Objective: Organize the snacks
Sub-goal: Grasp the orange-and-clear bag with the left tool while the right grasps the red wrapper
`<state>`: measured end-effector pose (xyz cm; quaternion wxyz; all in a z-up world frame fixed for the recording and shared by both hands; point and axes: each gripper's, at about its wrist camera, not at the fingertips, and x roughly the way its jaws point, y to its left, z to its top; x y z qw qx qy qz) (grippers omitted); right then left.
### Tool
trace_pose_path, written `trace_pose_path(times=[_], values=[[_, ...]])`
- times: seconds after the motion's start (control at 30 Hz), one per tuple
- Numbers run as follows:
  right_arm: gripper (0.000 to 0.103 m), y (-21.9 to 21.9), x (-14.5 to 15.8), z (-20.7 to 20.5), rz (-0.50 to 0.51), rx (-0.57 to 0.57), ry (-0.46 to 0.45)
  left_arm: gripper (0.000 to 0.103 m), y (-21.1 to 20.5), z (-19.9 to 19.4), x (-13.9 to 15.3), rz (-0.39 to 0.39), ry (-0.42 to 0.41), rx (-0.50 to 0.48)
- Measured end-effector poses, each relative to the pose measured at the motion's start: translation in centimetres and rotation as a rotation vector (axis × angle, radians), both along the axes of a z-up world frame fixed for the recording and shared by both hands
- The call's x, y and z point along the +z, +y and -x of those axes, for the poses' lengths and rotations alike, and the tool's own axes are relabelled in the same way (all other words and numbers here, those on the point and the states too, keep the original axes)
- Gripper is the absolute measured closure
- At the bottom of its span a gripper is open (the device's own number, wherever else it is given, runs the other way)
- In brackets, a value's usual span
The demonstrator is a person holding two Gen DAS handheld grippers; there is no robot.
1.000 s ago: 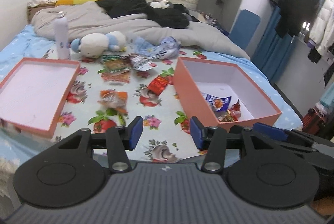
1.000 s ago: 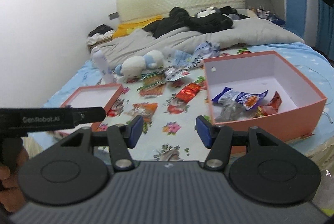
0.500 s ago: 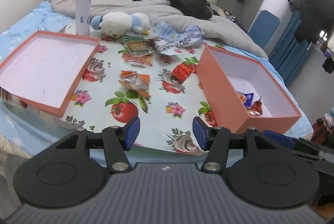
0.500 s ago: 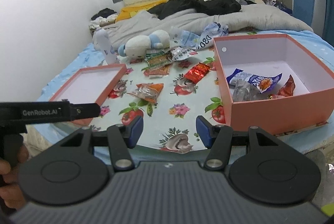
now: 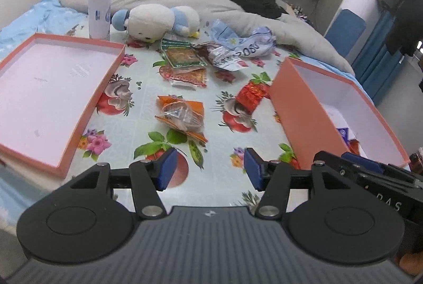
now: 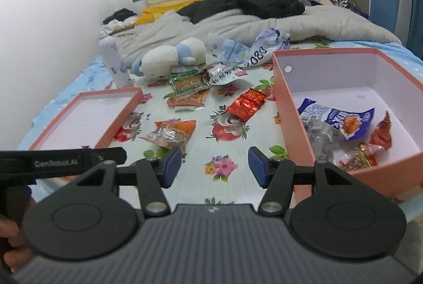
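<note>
Left wrist view
Left gripper: we see its jaws standing apart with nothing between them; they have just been opening a little.
Orange snack packet: lying on the flowered sheet, just beyond our fingertips.
Red packet: beside the deep box, close against its near wall.
Shallow lid: at our left, nothing in it.

Right wrist view
Right gripper: we find the jaws apart, gripping nothing.
Deep box: at our right, a blue packet and other wrappers lie inside.
Plush toy: farther up the bed, by more packets.
</note>
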<state>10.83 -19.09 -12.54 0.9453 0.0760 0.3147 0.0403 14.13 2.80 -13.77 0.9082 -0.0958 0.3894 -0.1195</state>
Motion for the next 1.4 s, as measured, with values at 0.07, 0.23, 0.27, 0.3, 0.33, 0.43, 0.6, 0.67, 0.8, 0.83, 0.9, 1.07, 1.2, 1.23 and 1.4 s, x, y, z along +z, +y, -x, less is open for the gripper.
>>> trace_pose_path(times=[0.07, 0.23, 0.27, 0.3, 0.33, 0.43, 0.6, 0.67, 0.8, 0.83, 0.9, 1.07, 1.2, 1.23, 1.4], values=[[0.045, 0.2, -0.8, -1.7, 0.003, 0.004, 0.014, 0.041, 0.2, -1.7, -0.8, 0.012, 0.008, 0.012], [0.045, 1.0, -2.5, -6.1, 0.003, 0.002, 0.028, 0.038, 0.8, -5.4, -2.6, 0.01, 0.034, 0.038], [0.045, 1.1, -2.8, -7.1, 0.004, -0.004, 0.028, 0.037, 0.9, -6.0, -3.0, 0.009, 0.039, 0.038], [0.045, 1.2, -3.1, -8.1, 0.003, -0.009, 0.028, 0.037, 1.0, -6.8, -3.4, 0.007, 0.046, 0.038], [0.043, 1.2, -3.3, -9.0, 0.005, -0.015, 0.028, 0.037, 1.0, -7.6, -3.8, 0.005, 0.052, 0.038], [0.017, 1.1, -4.4, -11.7, 0.007, -0.054, 0.024, 0.037, 1.3, -9.7, -5.0, 0.004, 0.07, 0.04], [0.016, 1.4, -6.9, -16.1, 0.023, -0.089, 0.049, 0.037, 1.5, -12.4, -6.9, 0.011, 0.09, 0.035], [0.016, 1.5, -7.8, -17.6, 0.036, -0.11, 0.047, 0.037, 1.6, -13.3, -7.7, 0.015, 0.098, 0.031], [0.016, 2.0, -9.7, -20.2, 0.113, -0.163, 0.028, 0.037, 1.7, -14.6, -9.2, 0.031, 0.122, 0.035], [0.016, 1.9, -10.0, -20.8, 0.12, -0.178, 0.03, 0.037, 1.8, -14.8, -9.5, 0.036, 0.126, 0.037], [0.016, 1.7, -10.7, -21.9, 0.129, -0.209, 0.033, 0.037, 1.7, -15.2, -10.1, 0.048, 0.135, 0.034], [0.017, 1.3, -11.6, -23.6, 0.177, -0.27, 0.017, 0.038, 1.5, -15.4, -10.9, 0.07, 0.147, 0.026], [0.017, 1.3, -11.9, -24.5, 0.188, -0.283, 0.019, 0.038, 1.3, -15.6, -11.2, 0.09, 0.15, 0.021], [0.017, 1.5, -12.0, -24.7, 0.2, -0.289, 0.017, 0.038, 1.4, -15.6, -11.3, 0.094, 0.152, 0.021], [0.019, 1.6, -12.9, -25.9, 0.216, -0.345, 0.054, 0.038, 1.4, -15.8, -11.8, 0.124, 0.158, 0.027]])
